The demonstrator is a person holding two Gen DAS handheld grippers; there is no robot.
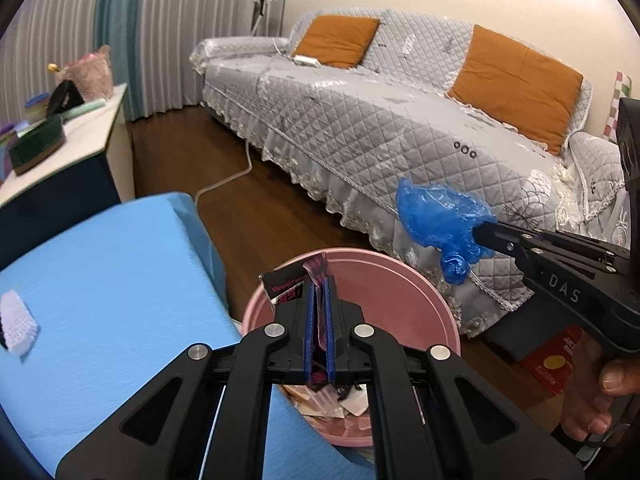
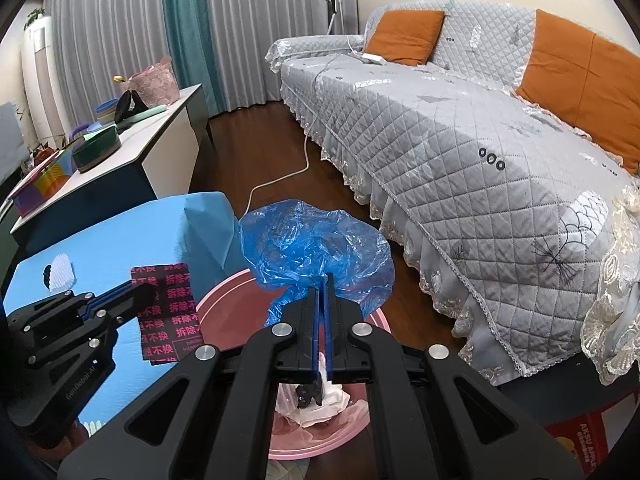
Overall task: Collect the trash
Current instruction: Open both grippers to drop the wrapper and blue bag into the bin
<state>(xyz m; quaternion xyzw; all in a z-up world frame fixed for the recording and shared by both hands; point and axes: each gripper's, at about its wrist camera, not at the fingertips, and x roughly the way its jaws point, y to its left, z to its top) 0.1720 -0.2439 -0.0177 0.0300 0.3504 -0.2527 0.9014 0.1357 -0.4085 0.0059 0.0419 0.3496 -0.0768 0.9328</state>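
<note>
My left gripper is shut on a black wrapper with pink print and holds it over the pink trash bin; the wrapper also shows in the right wrist view. My right gripper is shut on a crumpled blue plastic bag above the same bin. In the left wrist view the right gripper holds the bag to the bin's right. Crumpled paper and other trash lies in the bin.
A table with a blue cloth stands left of the bin, with a white mesh piece on it. A grey quilted sofa with orange cushions runs along the right. A white cabinet with clutter stands at left. A red box sits on the floor.
</note>
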